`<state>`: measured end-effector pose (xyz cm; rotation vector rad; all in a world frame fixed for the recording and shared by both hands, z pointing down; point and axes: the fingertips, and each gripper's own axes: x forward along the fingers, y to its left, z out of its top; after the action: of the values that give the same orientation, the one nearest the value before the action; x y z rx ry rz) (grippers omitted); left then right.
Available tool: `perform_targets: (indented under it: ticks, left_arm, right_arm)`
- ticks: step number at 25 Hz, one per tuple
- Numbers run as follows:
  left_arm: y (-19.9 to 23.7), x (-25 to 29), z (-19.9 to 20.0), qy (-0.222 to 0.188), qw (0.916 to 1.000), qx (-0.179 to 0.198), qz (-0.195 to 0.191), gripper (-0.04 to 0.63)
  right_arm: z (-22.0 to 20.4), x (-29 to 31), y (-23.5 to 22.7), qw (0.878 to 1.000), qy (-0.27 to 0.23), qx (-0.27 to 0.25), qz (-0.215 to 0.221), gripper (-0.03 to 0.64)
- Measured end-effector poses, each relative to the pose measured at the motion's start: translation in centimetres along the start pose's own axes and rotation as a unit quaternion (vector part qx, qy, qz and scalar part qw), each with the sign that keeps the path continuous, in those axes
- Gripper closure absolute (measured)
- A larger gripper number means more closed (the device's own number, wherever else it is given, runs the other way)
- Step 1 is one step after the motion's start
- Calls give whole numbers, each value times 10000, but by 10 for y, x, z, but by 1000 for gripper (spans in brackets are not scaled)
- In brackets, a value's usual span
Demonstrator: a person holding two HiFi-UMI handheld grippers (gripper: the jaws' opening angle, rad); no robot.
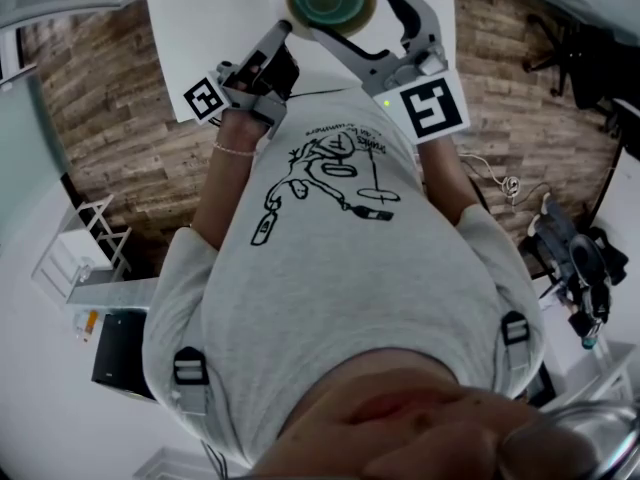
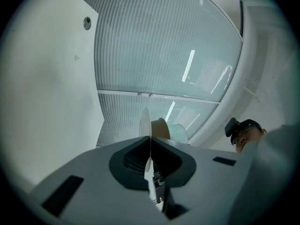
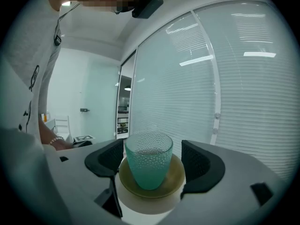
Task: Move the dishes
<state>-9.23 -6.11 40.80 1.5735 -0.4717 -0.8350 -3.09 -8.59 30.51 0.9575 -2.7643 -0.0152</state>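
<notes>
The left tongs [image 2: 150,145] pinch the white plate's [image 2: 145,121] rim, the right tongs [image 3: 154,161] stand spread around the teal glass [image 3: 148,168], so keep the plate level and steady.

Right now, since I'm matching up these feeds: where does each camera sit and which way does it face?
Head view: on the person's head, looking down past the shirt and forearms at the left claw and right claw.
Left gripper view: on the left claw, looking along jaws shut on the rim of the white plate, toward blinds; the person's head at right.
Right gripper view: on the right claw, open around the teal glass on its saucer; shirt and a braceleted wrist at left.
Shared: all show the teal glass.
</notes>
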Motion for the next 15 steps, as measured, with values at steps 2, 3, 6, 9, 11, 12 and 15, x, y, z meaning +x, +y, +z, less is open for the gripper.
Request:
perform_targets:
  ticks: [2,3,6,9,11,12,15]
  left_arm:
    - [-2,0,0,29,10000,24,-7,586]
    - [-2,1,0,44,10000,38,-8,586]
    - [-3,1,-1,63,10000,65,1,586]
    - [-2,2,-1,56,9999,91,9,586]
    - [-3,2,-1,44,9999,108,11,586]
    - [-3,2,-1,35,9999,112,14,586]
    - [-2,1,-1,-8,10000,82,37,586]
  right_arm:
    - [-2,4,1,9999,100,-26,51,242]
    - [-3,6,1,9999,144,-43,76,242]
    - [-7,10,1,9996,217,-46,147,242]
    - [-10,13,3,9994,211,7,265,244]
    - [-10,14,3,9993,227,-11,303,244]
    - [-11,14,2,9992,247,-30,307,244]
    - [-10,16,2,9989,278,-26,372,245]
